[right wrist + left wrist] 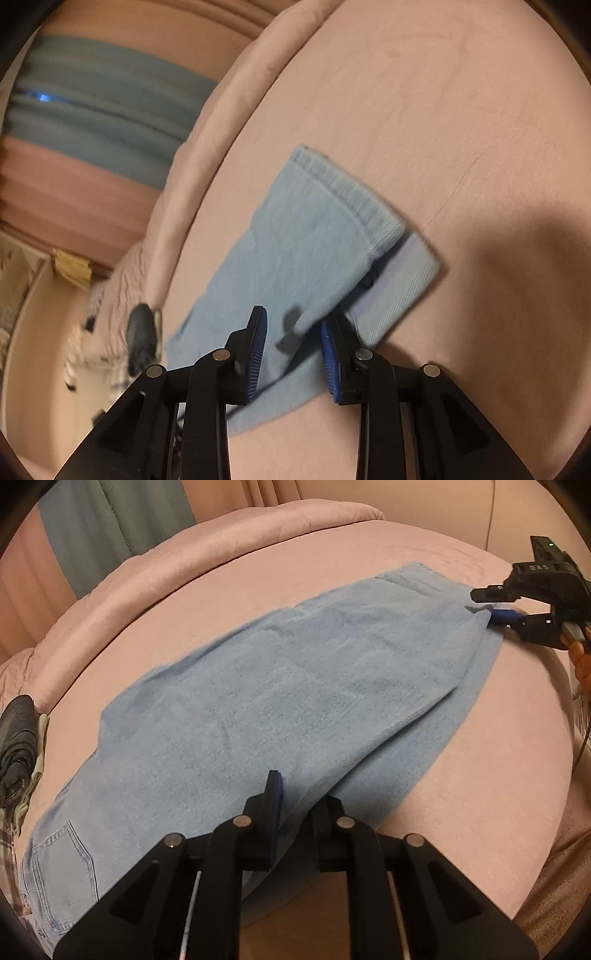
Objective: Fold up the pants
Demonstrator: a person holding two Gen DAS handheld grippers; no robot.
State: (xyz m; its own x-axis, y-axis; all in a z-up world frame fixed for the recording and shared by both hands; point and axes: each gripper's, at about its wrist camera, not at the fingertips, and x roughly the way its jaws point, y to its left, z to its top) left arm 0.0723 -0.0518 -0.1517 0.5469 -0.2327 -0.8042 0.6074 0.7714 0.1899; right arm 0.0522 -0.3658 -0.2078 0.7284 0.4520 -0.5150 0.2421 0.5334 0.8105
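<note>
Light blue jeans (258, 701) lie folded lengthwise on a pink bed sheet (480, 775), with a back pocket (61, 860) at the lower left. My left gripper (301, 805) is shut on the near edge of the pants, and fabric is bunched between its fingers. At the far hem, my right gripper (485, 605) has its jaws apart at the corner of the leg. In the right wrist view the right gripper (293, 325) hovers open over the leg of the jeans (314, 229), near the stitched hem (343, 184). Its blue pads do not press the cloth.
A rolled pink comforter (184, 561) borders the far side of the bed. Dark folded clothes (16, 746) sit at the left edge, over plaid cloth (7, 849). A teal curtain (110, 524) hangs behind. A person's hand (580, 661) holds the right gripper.
</note>
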